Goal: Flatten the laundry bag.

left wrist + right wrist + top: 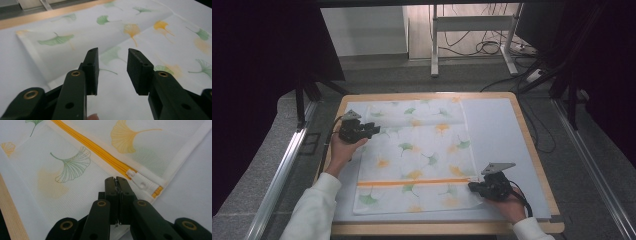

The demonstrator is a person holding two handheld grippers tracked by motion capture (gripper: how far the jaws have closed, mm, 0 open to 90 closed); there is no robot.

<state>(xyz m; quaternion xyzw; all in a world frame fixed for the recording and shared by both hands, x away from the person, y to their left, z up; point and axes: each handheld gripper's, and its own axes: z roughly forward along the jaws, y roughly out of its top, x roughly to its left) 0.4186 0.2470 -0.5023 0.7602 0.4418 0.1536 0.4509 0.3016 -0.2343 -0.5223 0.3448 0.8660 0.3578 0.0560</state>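
A lab-like recording room: dark curtains [257, 75], aluminium frame rails [282, 170], loose floor cables [484, 47]

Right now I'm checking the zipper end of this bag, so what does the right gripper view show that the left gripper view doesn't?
The right gripper view alone shows the orange zipper, its white pull tab near the bag's bound edge, and the right gripper with jaws shut, seemingly pinching fabric beside the tab. The left gripper view alone shows the left gripper with jaws apart and nothing between them, above a folded-over layer of the bag. Both show the white mesh bag printed with green and orange ginkgo leaves, lying on the pale mat with the table's wooden edge beyond.
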